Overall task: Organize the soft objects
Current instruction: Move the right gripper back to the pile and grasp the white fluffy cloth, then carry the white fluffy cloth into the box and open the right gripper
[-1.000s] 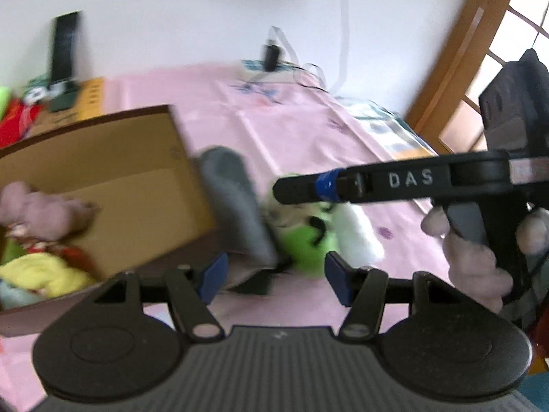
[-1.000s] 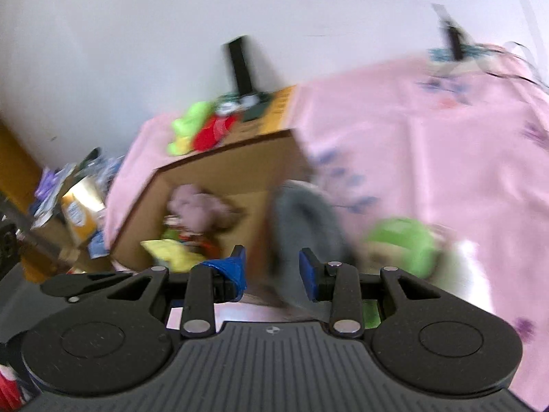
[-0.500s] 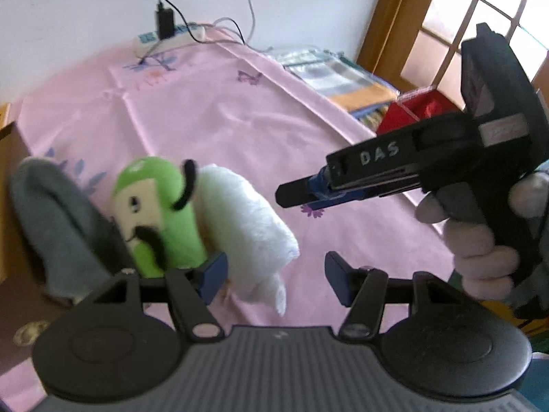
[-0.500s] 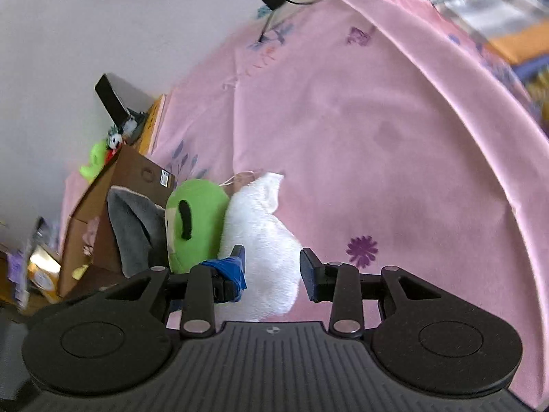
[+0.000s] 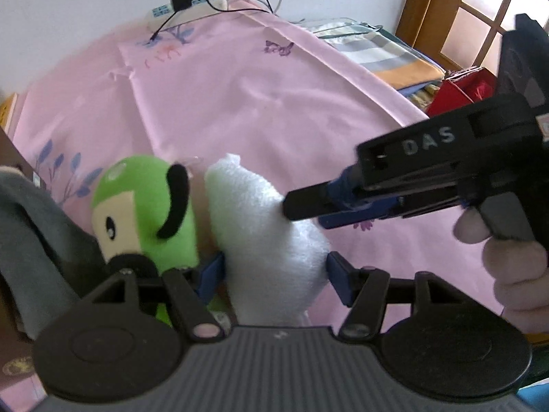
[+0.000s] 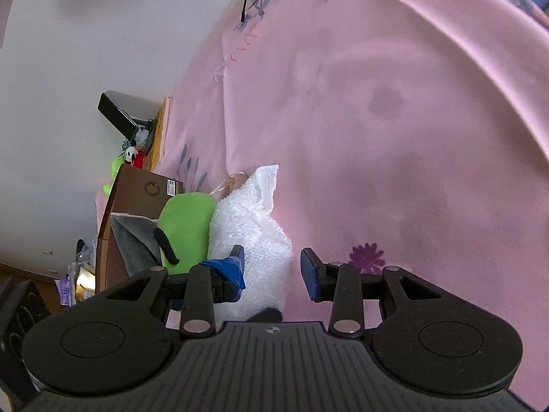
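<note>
A white fluffy towel (image 5: 271, 237) lies on the pink bedsheet (image 5: 260, 96), beside a green plush toy (image 5: 147, 209) and a grey cloth (image 5: 37, 233). My left gripper (image 5: 276, 276) is open with its jaws on either side of the towel. My right gripper (image 6: 272, 267) is open, its left jaw against the towel (image 6: 250, 226); it also shows in the left wrist view (image 5: 308, 202), tips touching the towel's right side. The green plush (image 6: 187, 226) leans against a cardboard box (image 6: 137, 192).
The grey cloth (image 6: 132, 240) hangs over the box's edge. A charger and power strip (image 5: 182, 0) sit at the bed's far end. Folded blankets (image 5: 384, 55) and a red bag (image 5: 459, 89) lie off the bed's right side. A black device (image 6: 118, 115) stands by the wall.
Both grippers swung away from the cardboard box towards the white towel and moved in close. The left jaws now straddle the towel; the right gripper's tips reach its side.
</note>
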`<state>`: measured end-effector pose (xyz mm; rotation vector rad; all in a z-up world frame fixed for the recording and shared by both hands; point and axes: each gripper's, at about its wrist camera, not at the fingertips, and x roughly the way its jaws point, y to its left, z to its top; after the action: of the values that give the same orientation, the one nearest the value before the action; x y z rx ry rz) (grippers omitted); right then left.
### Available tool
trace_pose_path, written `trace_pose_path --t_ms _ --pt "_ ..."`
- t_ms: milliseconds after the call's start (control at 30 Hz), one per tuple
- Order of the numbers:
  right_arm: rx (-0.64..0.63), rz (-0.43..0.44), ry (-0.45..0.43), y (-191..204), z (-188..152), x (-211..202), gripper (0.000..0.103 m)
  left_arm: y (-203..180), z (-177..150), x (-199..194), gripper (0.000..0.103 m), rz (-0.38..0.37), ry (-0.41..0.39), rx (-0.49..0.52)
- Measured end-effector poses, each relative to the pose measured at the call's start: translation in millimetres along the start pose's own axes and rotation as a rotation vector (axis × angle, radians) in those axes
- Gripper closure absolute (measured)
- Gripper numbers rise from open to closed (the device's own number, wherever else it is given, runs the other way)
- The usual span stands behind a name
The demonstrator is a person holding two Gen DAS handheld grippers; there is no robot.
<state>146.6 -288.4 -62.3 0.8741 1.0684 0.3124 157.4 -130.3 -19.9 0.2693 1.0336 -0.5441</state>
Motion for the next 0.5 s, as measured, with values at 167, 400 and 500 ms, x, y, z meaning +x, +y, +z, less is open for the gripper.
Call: trace_pose_path --t_ms 167,400,500 --pt "0.027 0.042 0.01 -2.2 7.4 9.8 0.081 -7.7 0.5 7.1 0.04 0.033 -0.011 0.027" --pt "-0.003 0.058 0.021 3.6 1.7 -1.3 0.081 -6.1 -0.7 4.2 0.041 -0.021 -0.009 0.004" --pt "-0.001 0.059 0.0 3.4 -4.0 -18.4 0.081 -10.5 -2.7 -1.3 0.041 -0.055 -0.017 0.004"
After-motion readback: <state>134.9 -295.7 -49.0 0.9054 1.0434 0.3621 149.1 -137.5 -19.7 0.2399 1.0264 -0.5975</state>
